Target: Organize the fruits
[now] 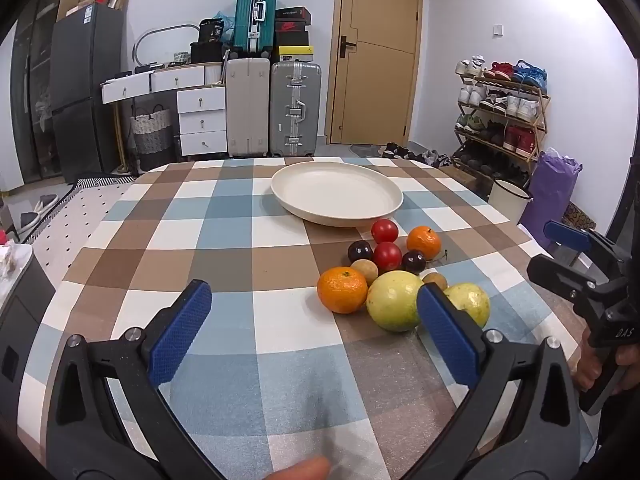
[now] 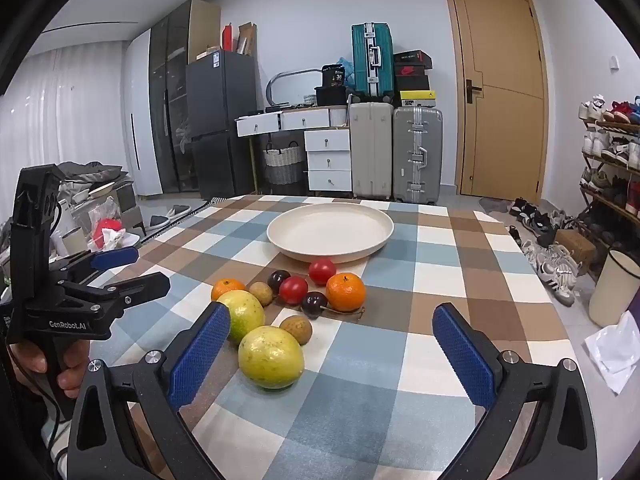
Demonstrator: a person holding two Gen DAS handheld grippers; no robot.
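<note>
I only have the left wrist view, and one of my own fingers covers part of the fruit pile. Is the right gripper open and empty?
Observer: Yes, the right gripper stands wide open, gripping nothing.
Operator: What am I missing in the pile?
Observer: A small brown round fruit, in full view here, sits just behind the nearer yellow-green fruit.
Operator: Which fruit is closest to the right gripper?
Observer: That yellow-green fruit. It lies just ahead of the fingers, toward the left-hand one in the picture.

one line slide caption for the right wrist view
Open right gripper faces a fruit cluster before an empty cream plate on a checked tablecloth.
</note>
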